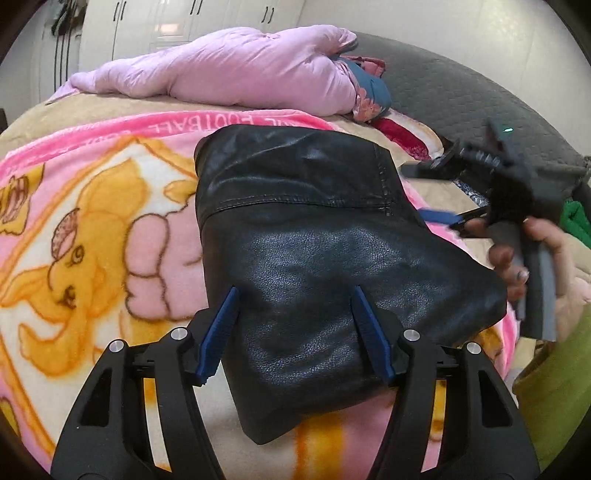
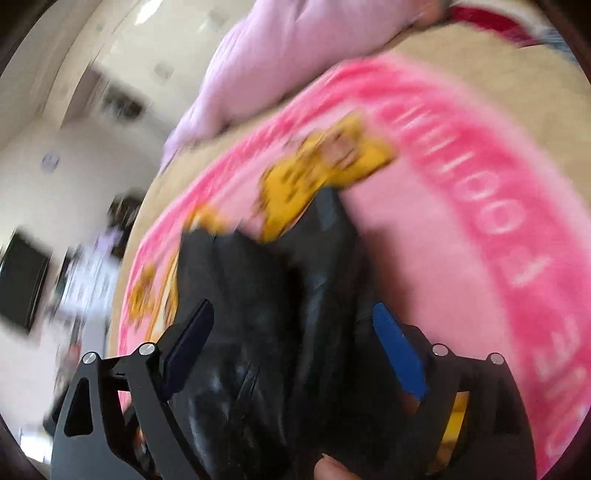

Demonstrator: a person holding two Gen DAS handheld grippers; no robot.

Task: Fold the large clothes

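A black leather garment [image 1: 314,266] lies folded into a compact block on a pink cartoon blanket [image 1: 92,229]. My left gripper [image 1: 293,295] is open above its near part, blue fingers apart, holding nothing. My right gripper [image 1: 448,221] shows at the garment's right edge in a hand; its view is blurred. In the right wrist view the right gripper [image 2: 291,314] is open, its fingers on either side of the black leather [image 2: 258,332].
A lilac padded jacket [image 1: 236,70] lies across the far side of the bed. A dark grey quilted cover [image 1: 461,88] is at the right. A green cloth [image 1: 574,218] sits at the far right. White wardrobes [image 1: 192,22] stand behind.
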